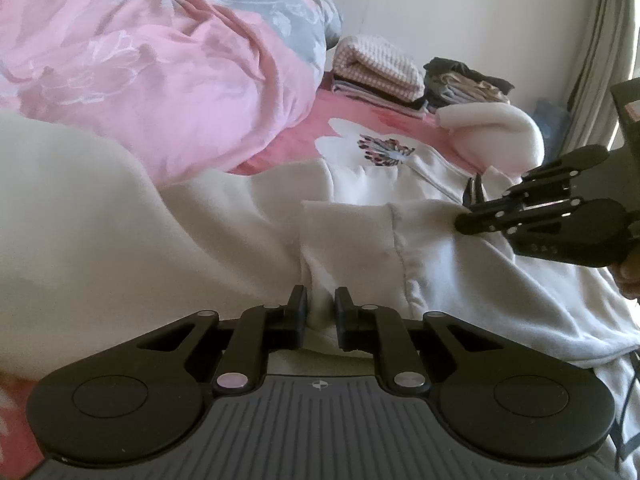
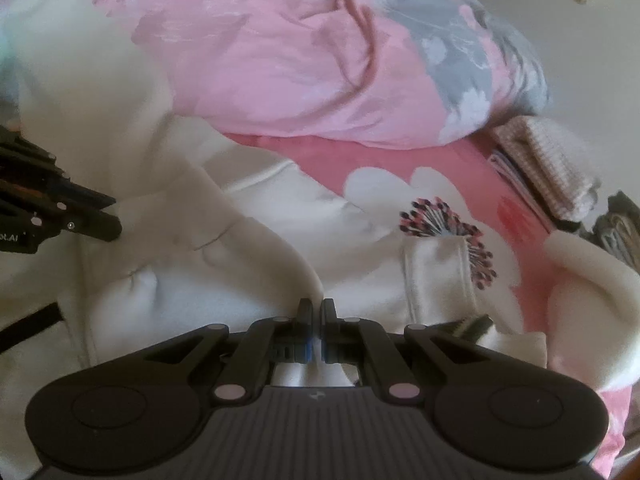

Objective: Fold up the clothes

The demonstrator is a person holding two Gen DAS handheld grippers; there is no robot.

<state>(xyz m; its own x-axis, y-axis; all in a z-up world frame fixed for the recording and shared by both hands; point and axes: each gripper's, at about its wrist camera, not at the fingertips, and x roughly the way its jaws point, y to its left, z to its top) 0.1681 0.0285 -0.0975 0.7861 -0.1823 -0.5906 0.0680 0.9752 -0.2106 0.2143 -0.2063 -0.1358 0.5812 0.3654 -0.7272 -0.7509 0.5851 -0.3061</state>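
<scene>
White fleece jacket [image 1: 248, 232] lies spread on the bed [image 1: 304, 128]. The left tongs [image 1: 320, 304] have pinched up a ridge of its fabric, and the right tongs [image 2: 318, 312] are clamped nearly flat on an edge near its zip [image 1: 474, 188], probably to lift both points together for a fold. Beyond lie a pink duvet [image 1: 160, 64] and stacked folded clothes [image 1: 380, 72].

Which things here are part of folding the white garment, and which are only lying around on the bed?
In the job:
- white fleece garment
- left gripper, shut on its fabric
- right gripper, shut on its fabric

Just lying about:
- pink and grey duvet
- folded checked cloth
- dark clothes pile
- pink flowered bedsheet
</scene>
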